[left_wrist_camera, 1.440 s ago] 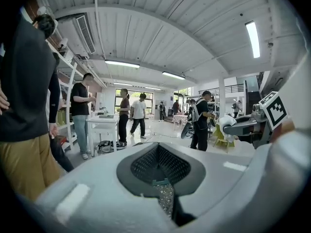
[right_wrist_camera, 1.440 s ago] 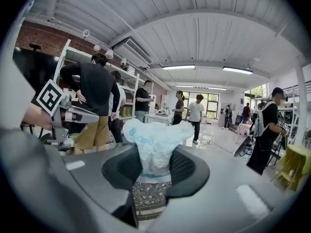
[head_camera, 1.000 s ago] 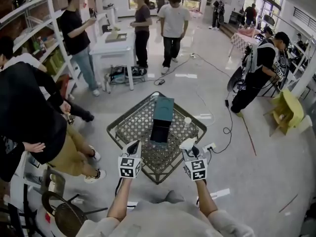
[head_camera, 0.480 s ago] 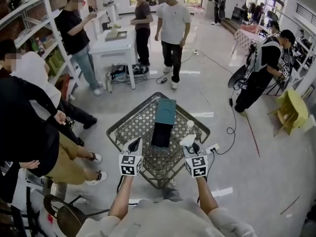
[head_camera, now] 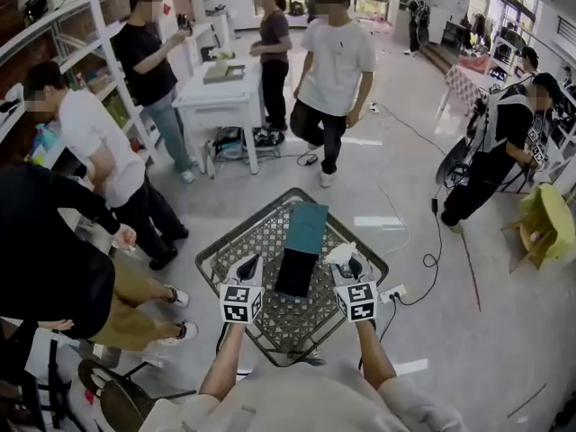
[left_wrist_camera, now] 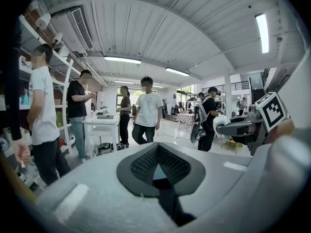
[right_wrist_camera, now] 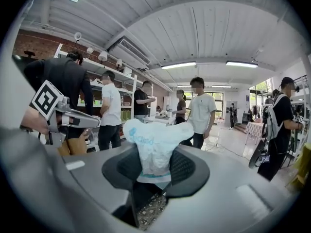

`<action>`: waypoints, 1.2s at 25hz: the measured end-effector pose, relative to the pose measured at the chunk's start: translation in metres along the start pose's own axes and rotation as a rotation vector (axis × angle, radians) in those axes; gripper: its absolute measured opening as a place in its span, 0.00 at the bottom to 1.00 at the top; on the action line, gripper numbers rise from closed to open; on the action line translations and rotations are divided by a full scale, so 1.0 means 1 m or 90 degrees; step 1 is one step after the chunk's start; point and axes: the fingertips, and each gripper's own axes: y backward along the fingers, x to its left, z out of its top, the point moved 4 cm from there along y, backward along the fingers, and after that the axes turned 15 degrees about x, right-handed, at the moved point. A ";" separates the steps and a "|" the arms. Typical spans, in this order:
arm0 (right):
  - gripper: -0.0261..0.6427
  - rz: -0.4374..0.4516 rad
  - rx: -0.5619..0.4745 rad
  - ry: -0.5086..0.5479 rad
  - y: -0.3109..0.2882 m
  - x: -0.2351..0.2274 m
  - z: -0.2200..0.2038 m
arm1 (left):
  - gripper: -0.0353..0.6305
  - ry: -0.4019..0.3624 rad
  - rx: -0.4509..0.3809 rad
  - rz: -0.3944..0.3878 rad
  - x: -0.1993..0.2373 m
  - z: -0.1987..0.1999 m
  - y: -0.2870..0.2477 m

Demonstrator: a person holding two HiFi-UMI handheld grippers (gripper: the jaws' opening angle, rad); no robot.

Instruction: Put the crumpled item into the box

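Right gripper view: right gripper (right_wrist_camera: 156, 165) is clamping the crumpled item (right_wrist_camera: 151, 142), a white wad w/ blue print. Pads are pressing on both sides, and most of the wad is sticking out past the tips. Head view is showing it held over the table (head_camera: 238, 241), just right of the box (head_camera: 295, 273). The box's dark open part is lying btwn the two grippers, w/ the teal lid (head_camera: 308, 228) folded back at the far end. Left gripper (head_camera: 245, 266) is hanging at the box's other side, jaws pinched together at the tips, nothing btwn them.

Step in hand, imo: carry phase, w/ the item in the grip but not yet over the opening. Next move is prob. calling for a short shift toward the person's left to get the wad above the dark interior, then lowering and letting go. The wad is looking light and springy, so releasing low inside is seeming safer. Left gripper isn't looking needed unless the box slides.
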 end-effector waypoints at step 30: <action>0.23 0.037 0.022 -0.006 -0.103 -0.053 0.034 | 0.06 0.012 0.017 0.043 0.056 0.053 -0.096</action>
